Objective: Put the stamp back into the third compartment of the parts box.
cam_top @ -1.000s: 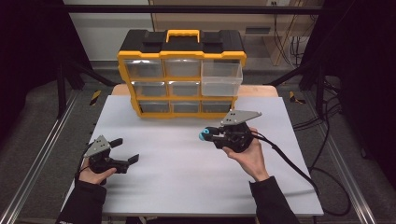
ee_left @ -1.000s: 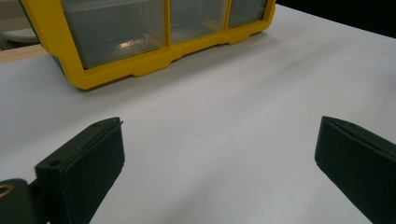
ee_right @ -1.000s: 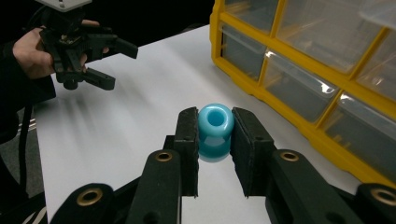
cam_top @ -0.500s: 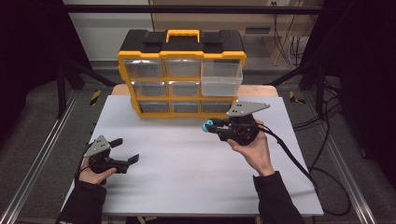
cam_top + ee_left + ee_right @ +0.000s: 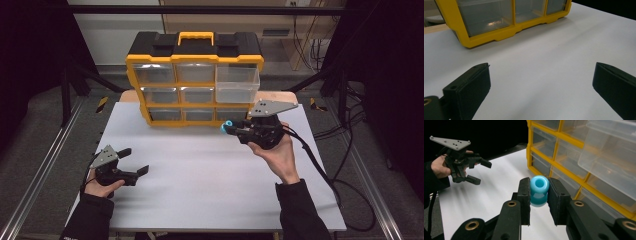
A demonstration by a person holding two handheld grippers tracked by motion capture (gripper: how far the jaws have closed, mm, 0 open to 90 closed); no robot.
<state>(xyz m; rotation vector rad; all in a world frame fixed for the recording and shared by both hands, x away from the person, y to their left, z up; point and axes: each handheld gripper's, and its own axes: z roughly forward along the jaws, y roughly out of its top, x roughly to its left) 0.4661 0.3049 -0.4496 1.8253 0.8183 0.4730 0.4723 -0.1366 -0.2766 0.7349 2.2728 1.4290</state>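
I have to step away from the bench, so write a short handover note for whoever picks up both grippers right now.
Right gripper: shut on the blue spool, held in the air in front of the yellow drawer organizer.
Left gripper: open, nothing between its jaws, low over the white table at the near left.
Organizer: stands at the far edge of the table; its top right drawer is pulled out and looks empty, the other drawers are pushed in.
Done: spool picked up, one drawer opened.
Left, as it looks: probably drop the spool into the open drawer, then push the drawer shut.
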